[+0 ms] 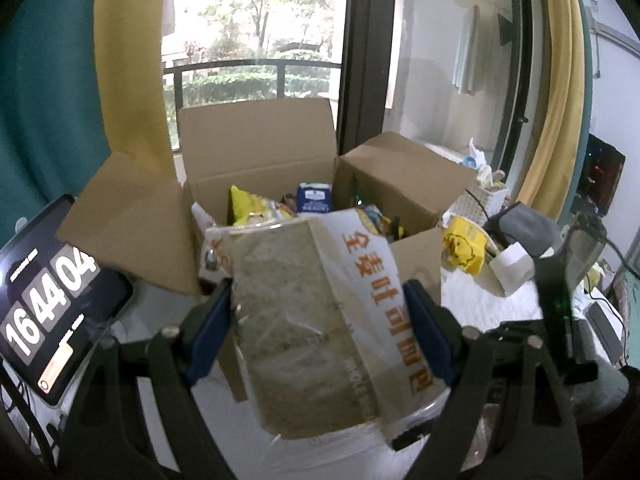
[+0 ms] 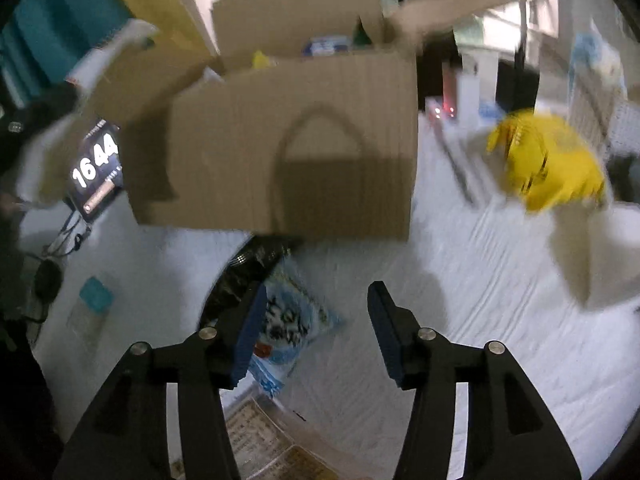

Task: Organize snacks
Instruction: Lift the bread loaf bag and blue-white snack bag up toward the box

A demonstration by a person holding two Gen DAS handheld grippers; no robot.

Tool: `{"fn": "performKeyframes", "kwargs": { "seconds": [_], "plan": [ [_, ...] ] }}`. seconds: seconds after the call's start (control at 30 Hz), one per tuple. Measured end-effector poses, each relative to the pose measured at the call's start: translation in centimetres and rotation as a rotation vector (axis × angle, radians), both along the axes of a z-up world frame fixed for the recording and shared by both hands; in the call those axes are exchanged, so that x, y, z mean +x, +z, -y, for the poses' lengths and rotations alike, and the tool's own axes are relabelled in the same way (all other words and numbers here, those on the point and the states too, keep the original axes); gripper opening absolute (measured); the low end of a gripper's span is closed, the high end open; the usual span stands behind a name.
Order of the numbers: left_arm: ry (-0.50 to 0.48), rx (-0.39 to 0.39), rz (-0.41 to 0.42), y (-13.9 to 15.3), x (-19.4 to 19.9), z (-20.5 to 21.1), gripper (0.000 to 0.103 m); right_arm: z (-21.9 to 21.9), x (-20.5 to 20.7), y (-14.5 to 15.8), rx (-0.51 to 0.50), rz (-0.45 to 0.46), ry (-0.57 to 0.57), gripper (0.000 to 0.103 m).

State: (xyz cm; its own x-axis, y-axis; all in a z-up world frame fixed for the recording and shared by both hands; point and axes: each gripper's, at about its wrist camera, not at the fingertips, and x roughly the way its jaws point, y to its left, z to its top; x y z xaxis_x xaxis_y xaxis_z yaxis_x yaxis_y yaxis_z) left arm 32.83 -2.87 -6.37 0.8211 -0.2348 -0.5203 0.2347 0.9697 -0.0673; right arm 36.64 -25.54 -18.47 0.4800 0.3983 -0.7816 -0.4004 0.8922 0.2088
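Left gripper [image 1: 320, 320] clamped on bread loaf [image 1: 316, 320], right gripper [image 2: 316, 332] apart, empty; the soft bag might snag the cardboard box [image 1: 256, 152] near rim and slip.

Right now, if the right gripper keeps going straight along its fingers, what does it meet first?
Probably the white cloth-covered tabletop, just right of the blue-and-white snack packet. The open right gripper holds nothing; blur makes depth uncertain.
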Motion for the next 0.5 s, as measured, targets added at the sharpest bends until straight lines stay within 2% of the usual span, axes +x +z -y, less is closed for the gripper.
{"fn": "performKeyframes", "kwargs": {
  "seconds": [0.23,0.37,0.4,0.47,0.5],
  "plan": [
    [0.017,-0.007,-0.017,-0.8,-1.1,-0.6,0.084,-1.2,0.2,-2.5,0.013,-0.091,-0.006,0.055],
    [0.024,-0.011,-0.021,-1.0,-1.6,-0.8,0.084,-2.1,-0.4,-2.7,-0.031,-0.056,0.007,0.054],
    [0.024,-0.01,-0.021,-1.0,-1.7,-0.8,0.084,-2.4,-0.5,-2.7,-0.038,-0.05,0.009,0.051],
    [0.021,-0.008,-0.018,-0.9,-1.8,-0.6,0.084,-2.9,-0.8,-2.8,-0.013,-0.05,0.036,0.03],
    [0.02,-0.006,-0.016,-0.8,-1.8,-0.6,0.084,-2.9,-1.1,-2.6,-0.003,-0.044,0.041,0.029]
  ]
}}
